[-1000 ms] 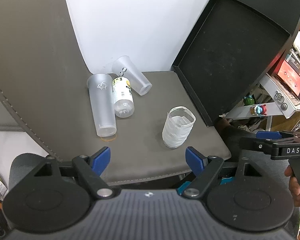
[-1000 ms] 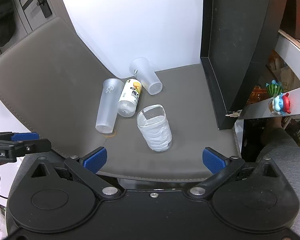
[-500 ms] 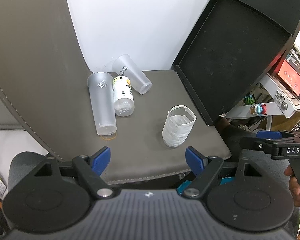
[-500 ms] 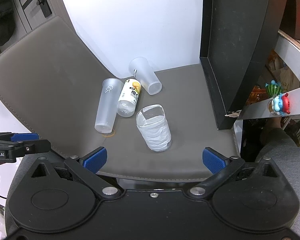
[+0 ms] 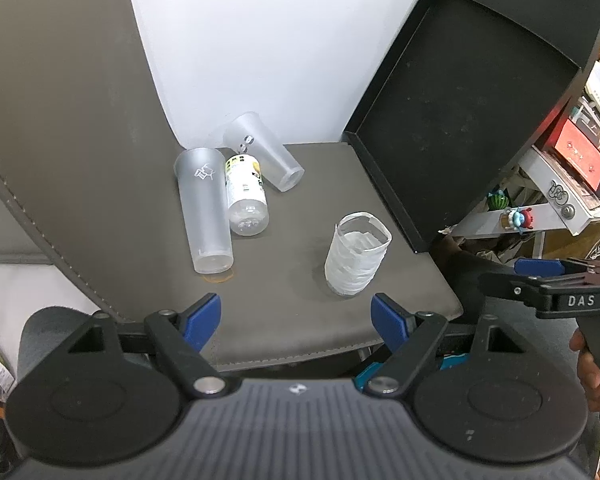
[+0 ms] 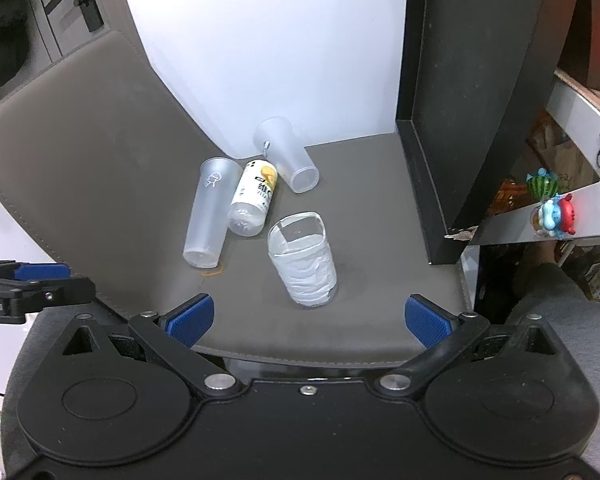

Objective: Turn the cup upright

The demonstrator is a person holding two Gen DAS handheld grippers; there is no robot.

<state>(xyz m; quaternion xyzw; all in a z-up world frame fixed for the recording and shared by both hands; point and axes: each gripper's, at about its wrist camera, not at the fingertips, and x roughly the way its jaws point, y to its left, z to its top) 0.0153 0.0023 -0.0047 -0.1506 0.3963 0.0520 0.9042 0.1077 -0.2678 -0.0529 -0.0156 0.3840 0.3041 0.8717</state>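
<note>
We hold both grippers back from the near edge of a grey leather-look table [image 5: 100, 128], the left gripper [image 5: 296, 320] and the right gripper [image 6: 308, 318] each with blue-padded jaws spread wide apart and gripping nothing.

Near the far edge, where the table meets a white wall [image 6: 260, 40], three things lie on their sides:
- A tall frosted plastic cup [image 5: 206, 216] lies with its long axis running from the far edge toward us, its narrow base nearest us and its wide mouth away.
- A clear bottle with a yellow-and-white label [image 5: 246, 200] lies just beside it.
- A shorter frosted cup [image 5: 264, 156] lies behind them, angled toward the right edge.

Toward the middle of the table a white, crinkled, tape-wrapped container [image 6: 304, 266] stands upright with its mouth open, apart from the rest. A matte black tray [image 5: 460, 120] leans at the right edge.
</note>
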